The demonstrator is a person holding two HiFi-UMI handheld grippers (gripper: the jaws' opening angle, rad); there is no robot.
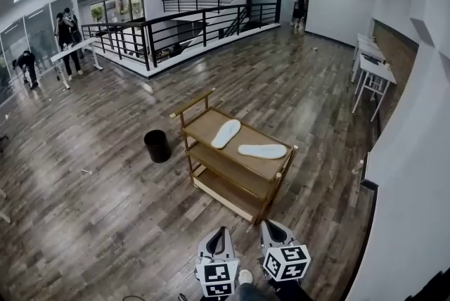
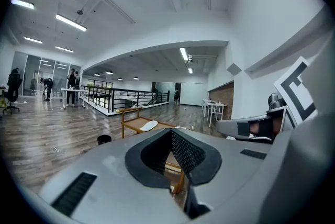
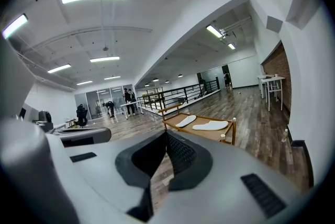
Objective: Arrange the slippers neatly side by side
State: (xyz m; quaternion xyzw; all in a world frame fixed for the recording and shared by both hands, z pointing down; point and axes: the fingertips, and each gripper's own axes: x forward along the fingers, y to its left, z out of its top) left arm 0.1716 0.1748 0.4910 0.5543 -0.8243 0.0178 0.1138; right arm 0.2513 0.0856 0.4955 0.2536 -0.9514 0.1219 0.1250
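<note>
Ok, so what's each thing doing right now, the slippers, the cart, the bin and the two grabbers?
Far slipper: flat on the cart's top shelf, pointing away.
Near slipper: flat on the same shelf, turned crossways, not lined up with the other.
Cart: upright on the floor.
Bin: upright beside the cart, open on top.
Left gripper: shut, holding nothing.
Right gripper: shut, holding nothing.

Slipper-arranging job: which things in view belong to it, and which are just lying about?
Belong to the job:
far slipper
near slipper
wooden cart they lie on
left gripper and right gripper, jaws shut, both empty

Just lying about:
black bin
white tables
black railing
</note>
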